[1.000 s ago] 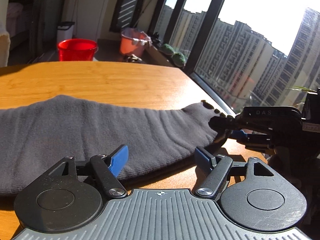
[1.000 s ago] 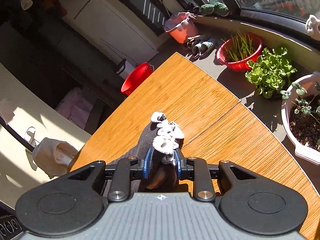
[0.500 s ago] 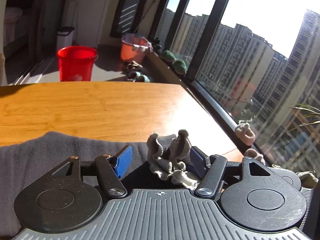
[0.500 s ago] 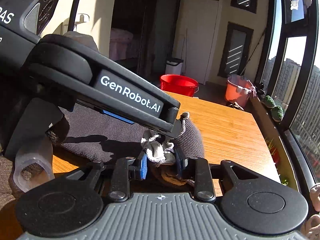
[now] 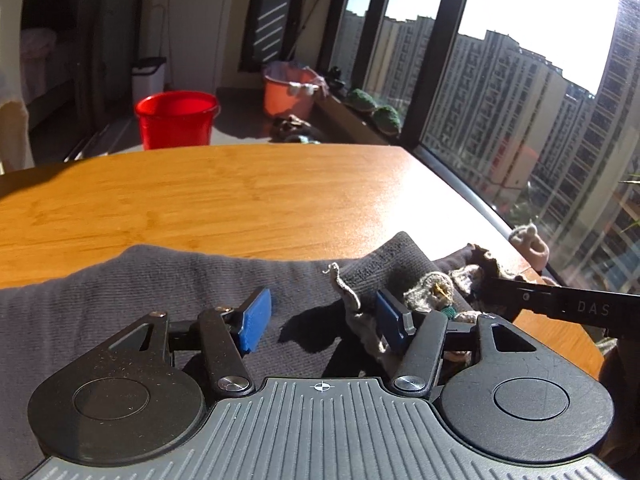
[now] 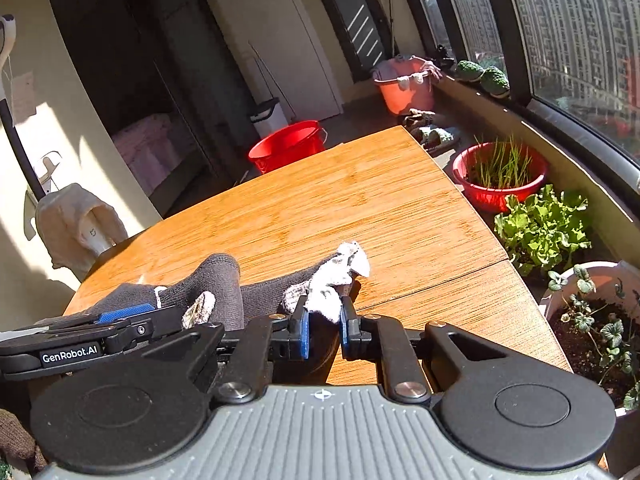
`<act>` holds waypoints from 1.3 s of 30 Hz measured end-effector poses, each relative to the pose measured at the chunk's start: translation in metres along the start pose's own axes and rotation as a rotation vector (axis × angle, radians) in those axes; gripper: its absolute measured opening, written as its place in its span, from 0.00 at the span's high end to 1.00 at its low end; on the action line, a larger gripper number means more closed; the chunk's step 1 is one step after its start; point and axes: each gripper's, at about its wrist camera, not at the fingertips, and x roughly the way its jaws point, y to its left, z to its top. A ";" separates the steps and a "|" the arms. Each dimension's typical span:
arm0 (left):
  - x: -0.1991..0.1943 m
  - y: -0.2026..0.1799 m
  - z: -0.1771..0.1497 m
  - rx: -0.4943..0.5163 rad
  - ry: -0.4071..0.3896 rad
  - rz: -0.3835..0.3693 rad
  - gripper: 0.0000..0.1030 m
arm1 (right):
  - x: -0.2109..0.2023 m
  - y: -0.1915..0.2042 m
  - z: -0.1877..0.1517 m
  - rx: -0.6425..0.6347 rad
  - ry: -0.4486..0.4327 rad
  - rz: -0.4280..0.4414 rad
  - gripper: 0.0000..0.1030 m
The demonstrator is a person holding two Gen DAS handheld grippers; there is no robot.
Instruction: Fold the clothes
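Note:
A dark grey ribbed knit garment lies across the near part of the wooden table. Its end carries pale frilly trim and is bunched into a raised fold. My left gripper hovers open just over the cloth, with a strand of trim hanging against its right pad. In the right wrist view my right gripper is shut on the pale frilly trim at the garment's end, near the table's right side. The left gripper sits close beside it on the left.
The table's right edge drops to a red bowl of sprouts, a leafy plant and a white pot. Beyond the far edge stand a red bucket and an orange tub. The far tabletop is bare wood.
The right gripper swung the trimmed end over to the left gripper, then drew back right with it. The end is now bunched up, and the trim no longer fills the left gripper's gap.

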 end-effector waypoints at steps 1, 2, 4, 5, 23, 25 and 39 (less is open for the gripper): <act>0.000 0.001 0.000 -0.003 0.001 -0.003 0.38 | -0.001 0.002 0.002 -0.009 -0.009 0.008 0.89; 0.001 0.002 0.001 -0.008 0.002 -0.009 0.37 | -0.014 0.018 -0.005 -0.095 -0.049 0.025 0.89; -0.001 0.009 0.004 -0.046 0.005 -0.035 0.37 | -0.024 0.057 -0.011 -0.294 -0.088 0.055 0.89; -0.006 0.019 0.007 -0.098 -0.006 -0.046 0.37 | -0.027 0.077 -0.015 -0.396 -0.094 0.071 0.89; 0.007 0.021 0.011 -0.062 0.008 -0.006 0.32 | -0.030 0.087 -0.030 -0.416 0.002 0.180 0.39; 0.008 0.020 0.012 -0.058 0.009 -0.001 0.31 | -0.019 0.059 -0.020 -0.185 0.023 0.169 0.39; 0.002 0.021 0.010 -0.124 0.018 -0.064 0.28 | 0.001 0.037 -0.015 -0.023 0.070 0.181 0.66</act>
